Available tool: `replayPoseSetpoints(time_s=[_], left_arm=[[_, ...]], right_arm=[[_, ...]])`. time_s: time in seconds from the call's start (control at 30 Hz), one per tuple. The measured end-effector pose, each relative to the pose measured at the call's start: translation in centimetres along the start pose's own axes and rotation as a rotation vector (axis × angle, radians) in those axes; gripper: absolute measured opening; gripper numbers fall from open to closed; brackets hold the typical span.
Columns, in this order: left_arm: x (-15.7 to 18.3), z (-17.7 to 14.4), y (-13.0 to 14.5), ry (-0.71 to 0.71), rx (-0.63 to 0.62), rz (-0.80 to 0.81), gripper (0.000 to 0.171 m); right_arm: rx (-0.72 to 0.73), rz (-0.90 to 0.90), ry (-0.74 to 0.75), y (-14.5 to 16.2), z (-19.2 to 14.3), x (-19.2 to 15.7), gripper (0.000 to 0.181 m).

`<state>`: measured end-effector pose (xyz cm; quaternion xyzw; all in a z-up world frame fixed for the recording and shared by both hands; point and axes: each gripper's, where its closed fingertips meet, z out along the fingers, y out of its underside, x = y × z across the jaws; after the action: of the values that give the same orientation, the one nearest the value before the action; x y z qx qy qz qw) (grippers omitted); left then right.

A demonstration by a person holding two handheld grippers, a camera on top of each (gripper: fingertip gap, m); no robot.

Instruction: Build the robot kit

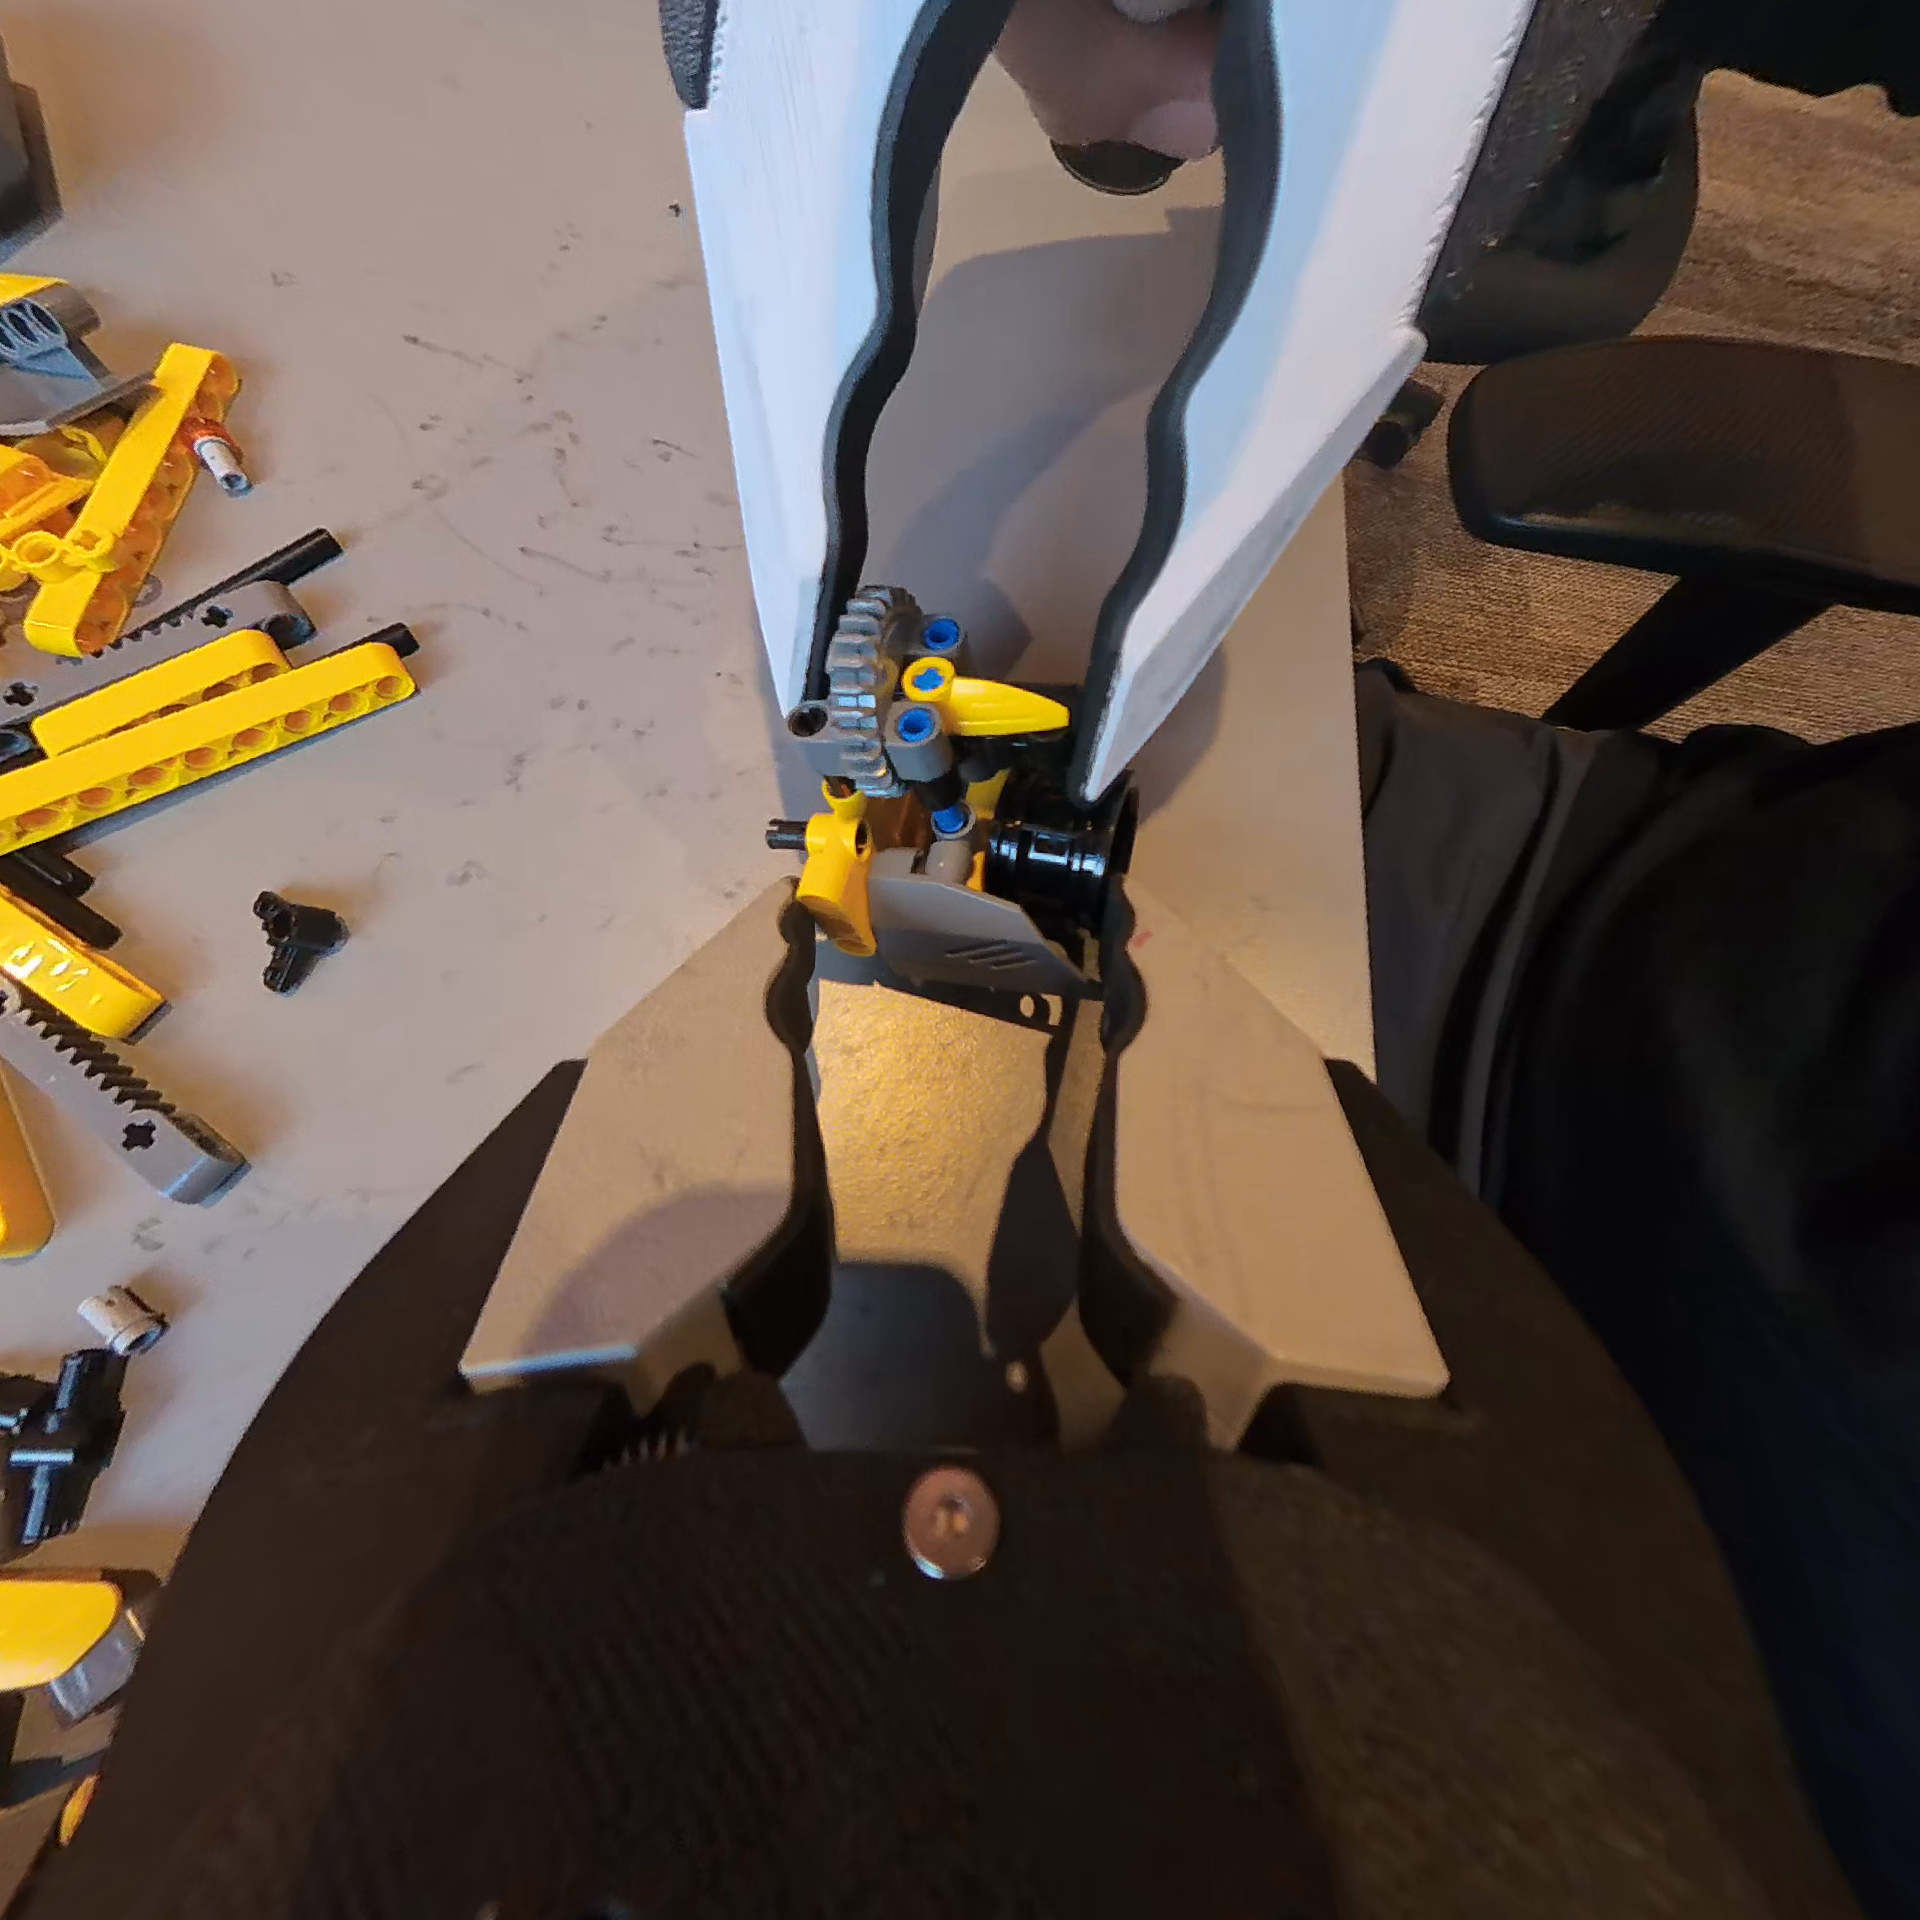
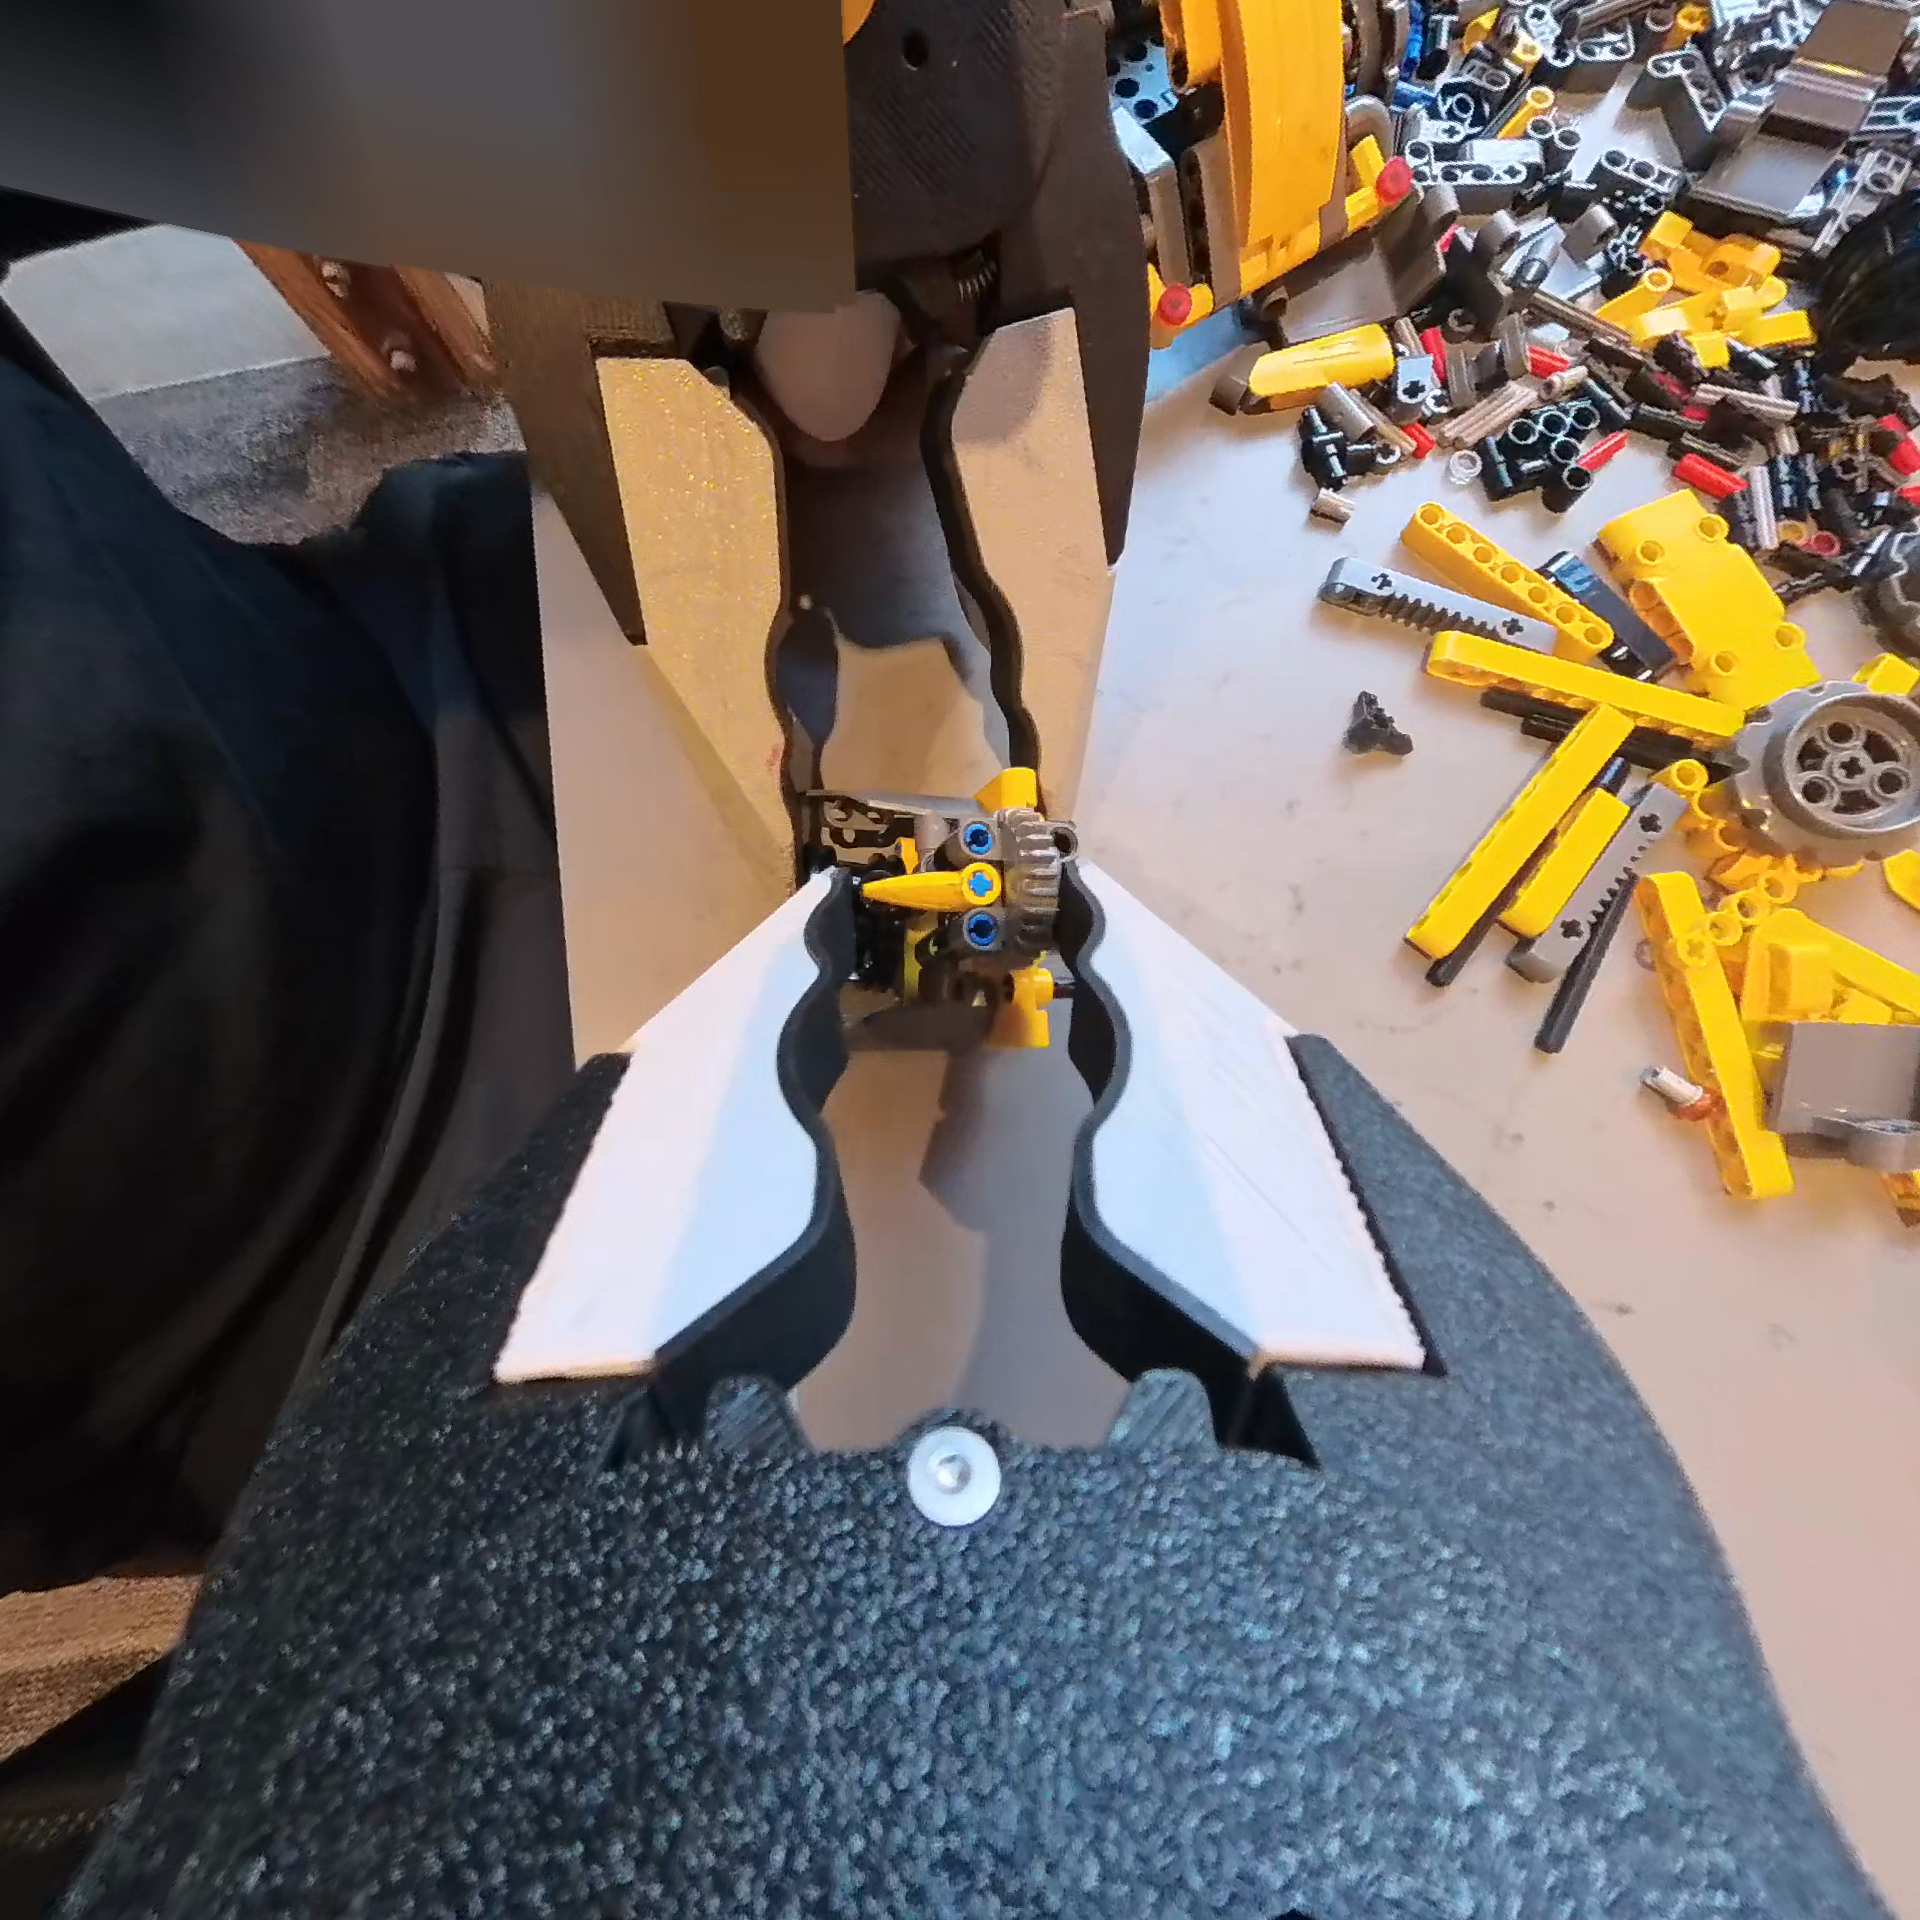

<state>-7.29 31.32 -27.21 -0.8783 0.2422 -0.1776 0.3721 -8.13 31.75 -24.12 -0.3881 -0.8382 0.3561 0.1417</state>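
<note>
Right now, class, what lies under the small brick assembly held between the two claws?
Under the small brick assembly, bare pale table shows, shadowed, near its edge. The assembly's underside is hidden. The left claw and right claw both grip it.

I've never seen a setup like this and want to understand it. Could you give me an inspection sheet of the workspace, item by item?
Surface: pale, scuffed tabletop.
Things in hand: small yellow, grey and black plastic brick assembly with a grey toothed gear, blue pins and a black wheel hub.
Clutter: loose yellow perforated beams, grey toothed rack, grey spoked wheel, many small black, red and grey connectors.
Tools: grey-fingered left tool grips the assembly from one side; white-fingered right tool grips it from the opposite side.
Cables: nothing seen.
Surroundings: black office chair, carpet, dark clothing.
</note>
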Motion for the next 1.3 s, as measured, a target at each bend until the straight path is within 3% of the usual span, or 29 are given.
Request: replayPoseSetpoints(time_s=[0.57, 0.73, 1.1, 1.3], left_arm=[[0.10, 0.04, -0.07, 0.002, 0.004, 0.007, 0.053], [0.27, 0.14, -0.13, 0.003, 0.004, 0.019, 0.053], [0.46, 0.16, -0.03, 0.023, -0.004, 0.011, 0.052], [0.50, 0.17, -0.03, 0.028, -0.004, 0.011, 0.052]], right_arm=[[0.054, 0.011, 0.038, -0.04, -0.09, -0.11, 0.040], [-0.047, -0.085, 0.093, 0.19, -0.21, -0.38, 0.039], [-0.022, -0.051, -0.073, 0.25, -0.24, -0.42, 0.039], [0.034, -0.021, -0.066, 0.20, -0.18, -0.47, 0.040]])
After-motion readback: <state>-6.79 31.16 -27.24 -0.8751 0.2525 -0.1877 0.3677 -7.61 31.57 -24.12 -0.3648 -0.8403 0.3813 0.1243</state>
